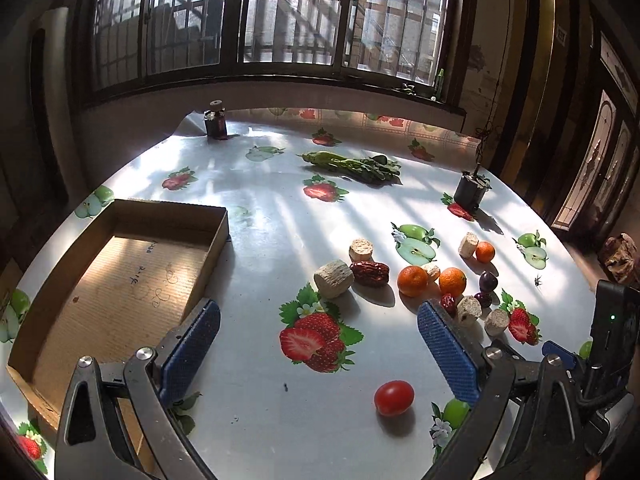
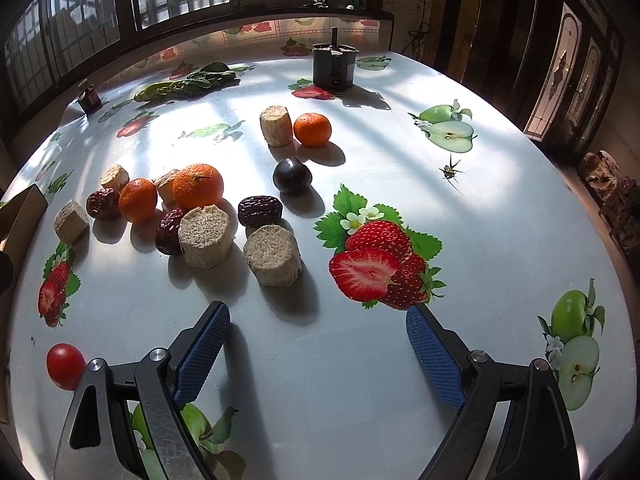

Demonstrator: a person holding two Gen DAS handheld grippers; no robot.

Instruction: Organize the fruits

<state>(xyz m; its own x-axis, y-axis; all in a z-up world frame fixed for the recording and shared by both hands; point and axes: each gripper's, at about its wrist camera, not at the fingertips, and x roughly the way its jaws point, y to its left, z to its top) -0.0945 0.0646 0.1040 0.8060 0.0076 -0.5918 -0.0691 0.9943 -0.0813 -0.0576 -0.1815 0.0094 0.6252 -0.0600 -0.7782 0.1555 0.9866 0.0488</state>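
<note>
An empty cardboard tray (image 1: 60, 264) lies at the left of the table. Loose fruit sits to the right: three oranges (image 1: 412, 280) (image 2: 198, 186), red dates (image 1: 370, 273) (image 2: 260, 211), a dark plum (image 2: 292, 175) and a red tomato (image 1: 394, 397) (image 2: 65, 365), mixed with beige cut stalk chunks (image 1: 334, 279) (image 2: 273, 255). My left gripper (image 1: 319, 322) is open above the table, its tips ahead of the tomato. My right gripper (image 2: 318, 316) is open, just short of the nearest chunk. Neither holds anything.
A bunch of green vegetables (image 1: 352, 165) lies at the back. A dark can (image 2: 334, 65) stands at the back right and a small dark bottle (image 1: 216, 120) at the back left. An insect (image 2: 449, 171) sits on the fruit-printed cloth. The window wall runs behind.
</note>
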